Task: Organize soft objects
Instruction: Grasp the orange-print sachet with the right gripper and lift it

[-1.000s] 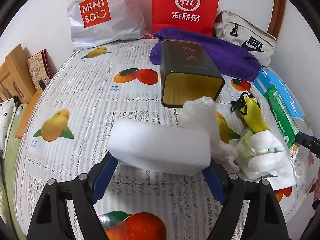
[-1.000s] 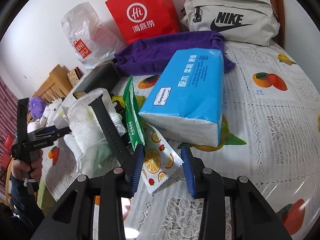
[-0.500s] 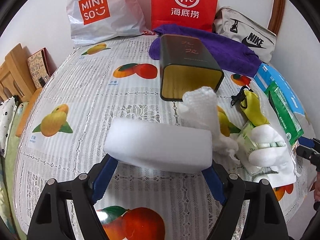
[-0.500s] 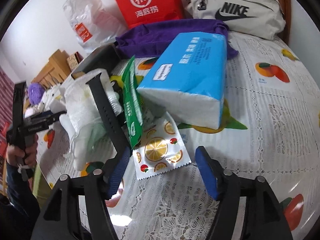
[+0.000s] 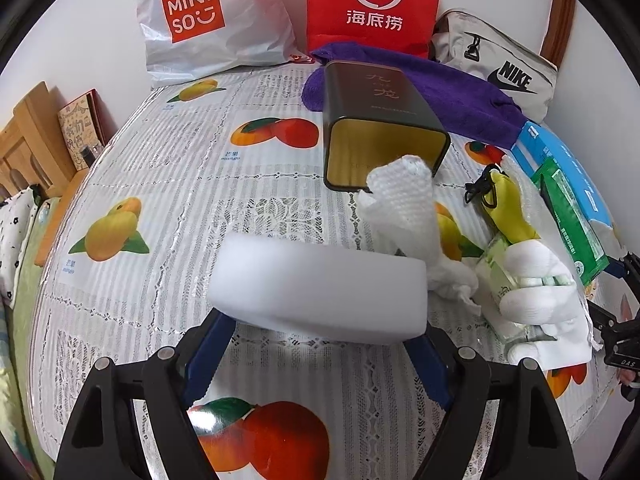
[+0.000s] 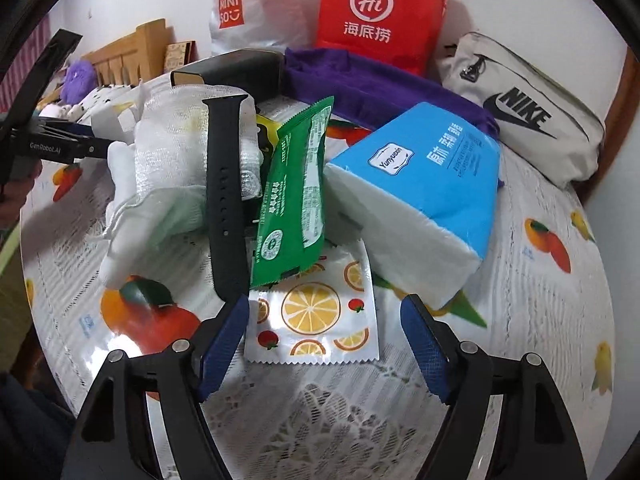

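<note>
The left gripper (image 5: 320, 344) clenches a white rectangular foam sponge block (image 5: 320, 288) above the fruit-print lace tablecloth (image 5: 160, 184). The right gripper (image 6: 324, 340) is opening — the flat orange-slice-print sachet (image 6: 316, 316) lies loose between its jaws, the green foil packet (image 6: 296, 196) at twelve o'clock.

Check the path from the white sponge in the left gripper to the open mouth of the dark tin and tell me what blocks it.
The left gripper holds the white sponge. Between it and the dark tin stands a piece of white bubble wrap, upright right in front of the tin's open mouth, covering its lower right corner. The left part of the mouth looks clear.
</note>
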Demonstrator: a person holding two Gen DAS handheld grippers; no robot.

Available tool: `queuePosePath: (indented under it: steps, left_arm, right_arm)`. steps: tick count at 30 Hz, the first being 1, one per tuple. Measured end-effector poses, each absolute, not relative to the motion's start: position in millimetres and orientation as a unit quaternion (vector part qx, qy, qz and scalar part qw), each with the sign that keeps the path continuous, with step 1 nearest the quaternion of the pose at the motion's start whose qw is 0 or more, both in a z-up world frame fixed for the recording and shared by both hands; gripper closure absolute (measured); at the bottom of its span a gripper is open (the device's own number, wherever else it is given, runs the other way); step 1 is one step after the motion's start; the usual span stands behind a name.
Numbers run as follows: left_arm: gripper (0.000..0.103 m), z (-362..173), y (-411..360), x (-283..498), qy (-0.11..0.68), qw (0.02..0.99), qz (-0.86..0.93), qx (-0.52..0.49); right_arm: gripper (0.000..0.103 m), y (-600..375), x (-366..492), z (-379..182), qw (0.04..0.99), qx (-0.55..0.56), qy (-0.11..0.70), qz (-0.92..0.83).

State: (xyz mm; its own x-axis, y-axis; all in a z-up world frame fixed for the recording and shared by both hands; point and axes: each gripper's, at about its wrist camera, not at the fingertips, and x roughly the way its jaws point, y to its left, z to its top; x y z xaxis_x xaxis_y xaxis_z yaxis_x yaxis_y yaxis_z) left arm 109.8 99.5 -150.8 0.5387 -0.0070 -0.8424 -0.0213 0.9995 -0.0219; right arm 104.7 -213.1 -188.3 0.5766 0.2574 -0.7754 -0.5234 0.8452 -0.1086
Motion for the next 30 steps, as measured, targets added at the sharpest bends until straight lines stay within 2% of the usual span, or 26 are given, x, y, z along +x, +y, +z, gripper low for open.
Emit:
queuePosePath:
  steps: [1, 3, 5, 6, 16, 18, 22, 25, 26, 27, 28, 29, 30]
  left_arm:
    - [0.022, -151.2, 99.2, 110.1, 0.48, 0.877, 0.005, -0.015]
    - [0.022, -152.5, 99.2, 110.6, 0.482, 0.876, 0.006, -0.016]
    - [0.022, -153.5, 99.3, 110.3, 0.483, 0.876, 0.006, -0.019]
    - [0.022, -153.5, 99.9, 110.0, 0.481, 0.876, 0.006, -0.022]
    - [0.023, -148.8, 100.6, 106.1, 0.463, 0.886, -0.009, -0.033]
    - [0.024, -145.3, 101.4, 103.0, 0.457, 0.889, -0.008, -0.035]
    - [0.024, -142.6, 102.6, 100.3, 0.449, 0.892, -0.012, -0.04]
    - [0.024, -143.6, 102.4, 99.7, 0.452, 0.891, -0.008, -0.035]
    - [0.024, -144.1, 102.2, 99.2, 0.454, 0.891, -0.008, -0.034]
    - [0.024, -144.5, 102.4, 98.6, 0.455, 0.89, -0.008, -0.035]
    - [0.023, -144.5, 102.4, 98.3, 0.456, 0.889, -0.009, -0.037]
    - [0.023, -144.6, 102.2, 98.3, 0.457, 0.889, -0.011, -0.039]
    - [0.022, -144.7, 101.9, 98.5, 0.457, 0.888, -0.01, -0.039]
  right_arm:
    - [0.027, -213.2, 105.6, -188.7, 0.872, -0.162, 0.402, 0.226]
    - [0.042, -214.7, 108.0, -189.1, 0.872, -0.149, 0.404, 0.234]
    - [0.043, -213.1, 107.3, -187.6, 0.872, -0.144, 0.407, 0.233]
    - [0.05, -210.7, 104.9, -187.0, 0.872, -0.152, 0.404, 0.229]
    - [0.053, -223.0, 85.1, -183.8, 0.876, -0.117, 0.418, 0.211]
    - [0.089, -229.8, 81.5, -178.5, 0.88, -0.104, 0.417, 0.202]
    - [0.088, -240.1, 82.2, -178.3, 0.877, -0.068, 0.432, 0.202]
    - [0.087, -237.0, 83.2, -184.8, 0.874, -0.086, 0.438, 0.192]
    - [0.08, -236.2, 81.5, -184.1, 0.875, -0.089, 0.435, 0.19]
    - [0.065, -235.2, 80.3, -183.7, 0.874, -0.091, 0.439, 0.19]
    - [0.055, -234.8, 79.6, -183.2, 0.872, -0.09, 0.441, 0.19]
    - [0.039, -234.3, 78.2, -182.4, 0.872, -0.085, 0.443, 0.189]
    - [0.031, -233.4, 76.1, -180.5, 0.874, -0.077, 0.439, 0.191]
